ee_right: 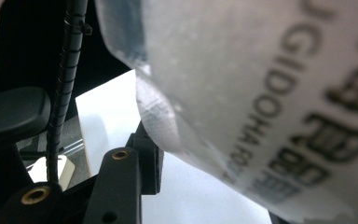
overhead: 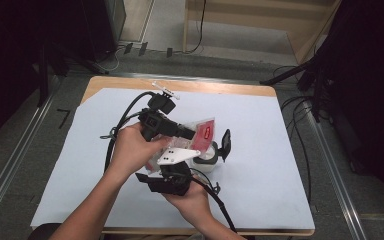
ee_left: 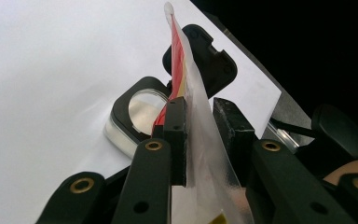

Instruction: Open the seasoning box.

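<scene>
While the left gripper (ee_left: 200, 135) clamps the red-and-clear packet (ee_left: 193, 107) mid-frame | right gripper (ee_right: 205, 154) jaws partly apart, packet lying between, grip unclear | container (ee_left: 135, 116) below, lid flipped open.

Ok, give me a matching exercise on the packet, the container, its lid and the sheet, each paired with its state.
Things:
1. packet
2. container
3. lid
4. sheet

States:
A. white, spread over the table
B. black, swung open
C. clamped upright in the left gripper
D. standing on the sheet, mouth uncovered

Pairs: 1-C, 2-D, 3-B, 4-A
</scene>
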{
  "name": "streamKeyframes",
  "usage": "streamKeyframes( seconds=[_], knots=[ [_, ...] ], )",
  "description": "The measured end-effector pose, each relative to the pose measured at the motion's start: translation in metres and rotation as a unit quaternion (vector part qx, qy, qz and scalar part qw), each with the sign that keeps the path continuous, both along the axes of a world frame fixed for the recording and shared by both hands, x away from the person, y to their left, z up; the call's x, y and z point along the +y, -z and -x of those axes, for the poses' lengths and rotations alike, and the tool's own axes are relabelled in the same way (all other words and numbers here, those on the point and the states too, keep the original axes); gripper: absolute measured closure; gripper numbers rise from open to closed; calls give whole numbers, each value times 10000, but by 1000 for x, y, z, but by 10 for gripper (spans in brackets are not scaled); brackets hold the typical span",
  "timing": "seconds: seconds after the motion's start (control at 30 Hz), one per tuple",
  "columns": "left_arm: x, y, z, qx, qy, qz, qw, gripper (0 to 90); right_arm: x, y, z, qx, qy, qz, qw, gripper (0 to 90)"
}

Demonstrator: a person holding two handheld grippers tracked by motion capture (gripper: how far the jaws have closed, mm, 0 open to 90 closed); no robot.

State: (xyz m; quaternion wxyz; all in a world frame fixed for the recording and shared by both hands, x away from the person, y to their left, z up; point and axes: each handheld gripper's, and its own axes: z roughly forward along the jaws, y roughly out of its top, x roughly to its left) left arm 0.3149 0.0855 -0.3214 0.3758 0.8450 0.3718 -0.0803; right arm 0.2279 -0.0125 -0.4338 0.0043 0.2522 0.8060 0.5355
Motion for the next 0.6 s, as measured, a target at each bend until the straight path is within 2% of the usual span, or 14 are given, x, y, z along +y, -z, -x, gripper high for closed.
streamKeyframes(
  seconds=[0.3, 0.4, 0.6],
  knots=[
    [5, 1, 2, 53, 83, -117, 9999, 762, 3, 5, 3, -110, -76, 133, 9998, 599],
    [5, 1, 3, 130, 89, -90, 9998, 759, 3, 7, 4, -185, -73, 136, 9997, 598],
    [5, 1, 5, 182, 131, -171, 9996, 753, 3, 11, 6, -322, -86, 112, 9994, 604]
  ],
)
